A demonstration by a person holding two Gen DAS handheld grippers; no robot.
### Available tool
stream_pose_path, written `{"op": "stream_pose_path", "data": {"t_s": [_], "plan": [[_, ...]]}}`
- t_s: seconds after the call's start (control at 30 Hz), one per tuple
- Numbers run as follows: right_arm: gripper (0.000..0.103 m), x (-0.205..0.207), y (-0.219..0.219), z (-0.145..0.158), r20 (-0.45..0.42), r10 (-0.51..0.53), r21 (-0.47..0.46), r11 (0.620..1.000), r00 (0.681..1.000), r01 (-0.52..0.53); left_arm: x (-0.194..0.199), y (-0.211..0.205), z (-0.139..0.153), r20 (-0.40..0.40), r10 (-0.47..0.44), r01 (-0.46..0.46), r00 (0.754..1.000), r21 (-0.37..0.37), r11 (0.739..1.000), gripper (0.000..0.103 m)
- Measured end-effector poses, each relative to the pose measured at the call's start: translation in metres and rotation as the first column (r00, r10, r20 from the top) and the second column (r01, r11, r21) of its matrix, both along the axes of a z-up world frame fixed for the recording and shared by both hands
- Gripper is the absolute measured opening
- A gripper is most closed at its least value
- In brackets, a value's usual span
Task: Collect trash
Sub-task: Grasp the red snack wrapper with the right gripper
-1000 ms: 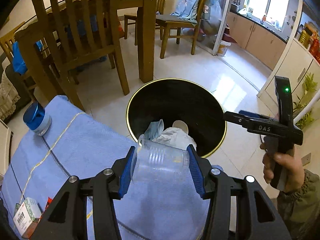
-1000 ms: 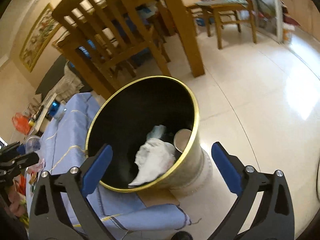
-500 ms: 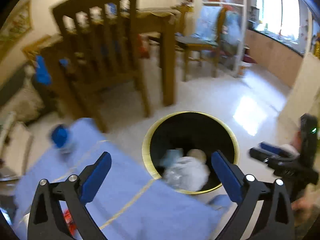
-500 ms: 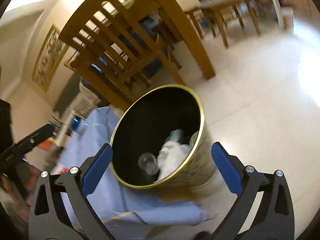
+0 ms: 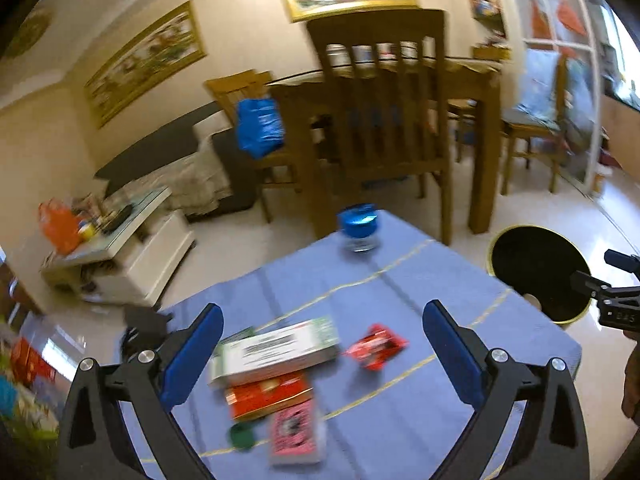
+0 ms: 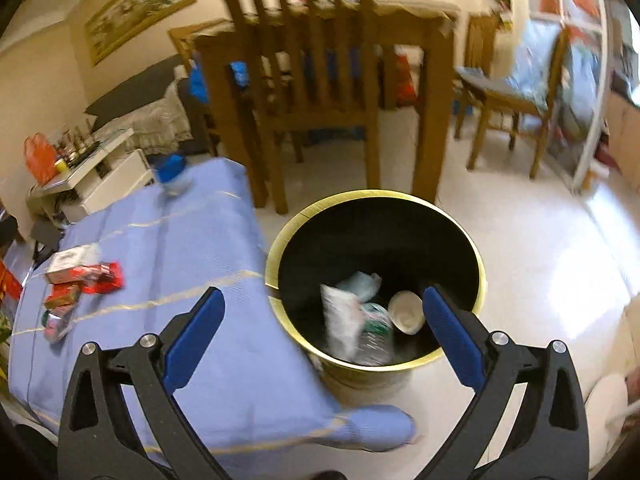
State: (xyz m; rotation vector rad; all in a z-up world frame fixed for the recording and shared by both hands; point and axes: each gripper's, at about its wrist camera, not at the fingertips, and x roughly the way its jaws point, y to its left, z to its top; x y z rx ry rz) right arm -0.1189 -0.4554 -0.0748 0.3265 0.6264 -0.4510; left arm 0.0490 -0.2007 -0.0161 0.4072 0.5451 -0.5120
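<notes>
Left wrist view: the left tongs [image 5: 323, 354] hang spread wide and hold nothing above the blue-clothed worktop [image 5: 400, 288]. Under them lies a heap of trash: a white-and-green box [image 5: 280, 346], a red packet [image 5: 376, 346], an orange-red box [image 5: 268, 394], a pink packet [image 5: 294, 432] and a green cap [image 5: 242, 436]. A blue-lidded jar [image 5: 359, 226] stands at the far edge. From the right wrist view, the right tongs [image 6: 323, 334] are likewise spread and empty, poised over the gold-rimmed black bin [image 6: 478, 264] on the floor just beside the worktop, with crumpled wrappers [image 6: 344, 316] and a paper cup [image 6: 406, 312] lying inside.
</notes>
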Motion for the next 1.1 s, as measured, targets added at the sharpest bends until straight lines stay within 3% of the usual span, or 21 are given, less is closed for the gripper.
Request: {"op": "stream_pose_path", "data": {"t_s": [0.17,0.23,0.33,0.43,0.67,0.77,0.87,0.93,1.0,1.07,1.1], "plan": [[0.098,0.037,0.052,0.023,0.061,0.135,0.052,0.989,0.989,-0.138,0.012,0.047,0.009,0.014,0.083,-0.083,0.996,-0.027,0.996,0.096],[0.098,0.05,0.084,0.027,0.075,0.264,0.04,0.963,0.961,-0.268,0.014,0.064,0.011,0.01,0.108,-0.107,0.994,-0.042,0.993,0.096],[0.097,0.068,0.123,0.027,0.004,0.331,-0.064,0.942,0.944,-0.33,0.023,0.088,0.014,-0.002,0.149,-0.149,0.989,-0.052,0.987,0.096],[0.097,0.098,0.139,0.009,-0.096,0.446,0.008,0.894,0.89,-0.448,0.026,0.105,0.013,-0.005,0.18,-0.18,0.984,-0.055,0.982,0.096],[0.095,0.148,0.148,-0.03,-0.219,0.438,0.022,0.896,0.872,-0.444,0.045,0.147,0.004,-0.076,0.249,-0.255,0.965,-0.081,0.964,0.096],[0.082,0.17,0.157,-0.033,-0.225,0.457,0.01,0.884,0.861,-0.467,0.051,0.151,-0.005,-0.097,0.27,-0.277,0.958,-0.065,0.959,0.096],[0.079,0.188,0.16,-0.04,-0.24,0.455,0.009,0.885,0.858,-0.466,0.058,0.155,-0.015,-0.131,0.28,-0.289,0.951,-0.052,0.956,0.096],[0.068,0.196,0.159,-0.046,-0.261,0.45,0.014,0.887,0.854,-0.462,0.062,0.157,-0.021,-0.151,0.289,-0.298,0.945,-0.041,0.954,0.096],[0.037,0.198,0.154,-0.055,-0.258,0.466,0.073,0.883,0.846,-0.464,0.066,0.16,-0.026,-0.165,0.294,-0.303,0.942,-0.036,0.952,0.096],[0.034,0.19,0.146,-0.056,-0.237,0.463,0.099,0.886,0.854,-0.453,0.073,0.162,-0.031,-0.181,0.3,-0.309,0.937,-0.026,0.951,0.096],[0.026,0.184,0.142,-0.054,-0.219,0.468,0.113,0.884,0.856,-0.454,0.077,0.162,-0.034,-0.193,0.3,-0.31,0.934,-0.024,0.95,0.096]]}}
